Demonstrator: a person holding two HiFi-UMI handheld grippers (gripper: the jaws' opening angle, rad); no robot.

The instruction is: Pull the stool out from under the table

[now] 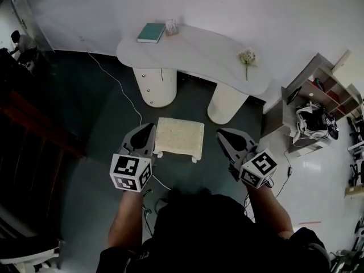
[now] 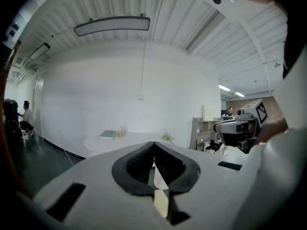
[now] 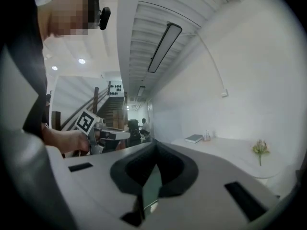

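Head view: the cream, square cushioned stool (image 1: 179,136) sits between the left gripper (image 1: 147,131) and right gripper (image 1: 224,135), each pressed together on nothing (stool legs mostly hidden under its seat).

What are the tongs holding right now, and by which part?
Nothing: the left tongs and the right tongs are both shut and empty, one on each side of the stool.
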